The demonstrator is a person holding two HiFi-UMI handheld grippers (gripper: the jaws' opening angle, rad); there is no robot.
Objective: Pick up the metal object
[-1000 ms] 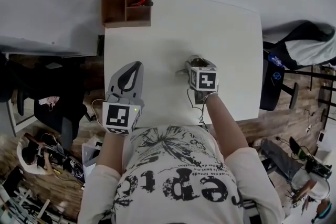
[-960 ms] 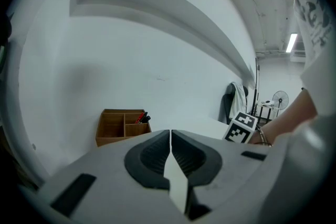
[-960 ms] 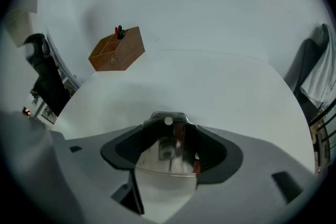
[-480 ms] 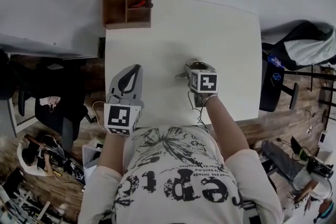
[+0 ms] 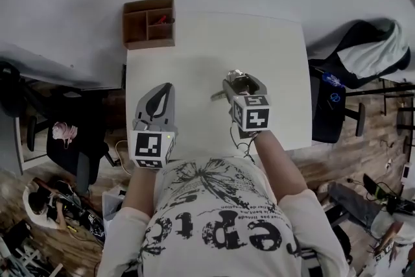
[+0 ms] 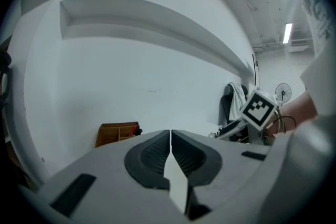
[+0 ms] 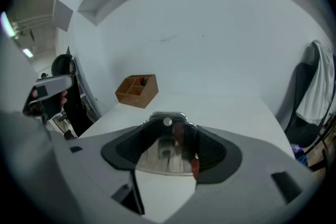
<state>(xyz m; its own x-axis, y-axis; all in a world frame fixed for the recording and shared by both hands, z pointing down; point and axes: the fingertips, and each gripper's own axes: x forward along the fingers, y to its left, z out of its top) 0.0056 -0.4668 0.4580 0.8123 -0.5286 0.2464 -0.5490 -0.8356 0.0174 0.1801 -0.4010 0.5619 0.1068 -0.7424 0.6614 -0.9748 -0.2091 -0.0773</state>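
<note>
A shiny metal object (image 7: 167, 150) sits between the wide-set jaws of my right gripper (image 7: 170, 139), and both pads press on it. In the head view the right gripper (image 5: 238, 80) hangs over the middle right of the white table (image 5: 194, 52). A thin end of the metal object (image 5: 218, 95) pokes out to its left. My left gripper (image 5: 159, 95) is over the table's near left part, shut with nothing in it. Its pads (image 6: 157, 157) meet along a thin line.
A wooden organizer (image 5: 149, 24) (image 6: 118, 132) (image 7: 137, 89) stands at the table's far left corner with a red-handled item (image 5: 161, 19) in it. A dark chair with a white jacket (image 5: 356, 52) is to the right of the table. Cluttered floor lies at the left.
The head camera has drawn back, so the table looks smaller. The right gripper, still holding the metal object, looks a little higher above the table. The left gripper has stayed put.
</note>
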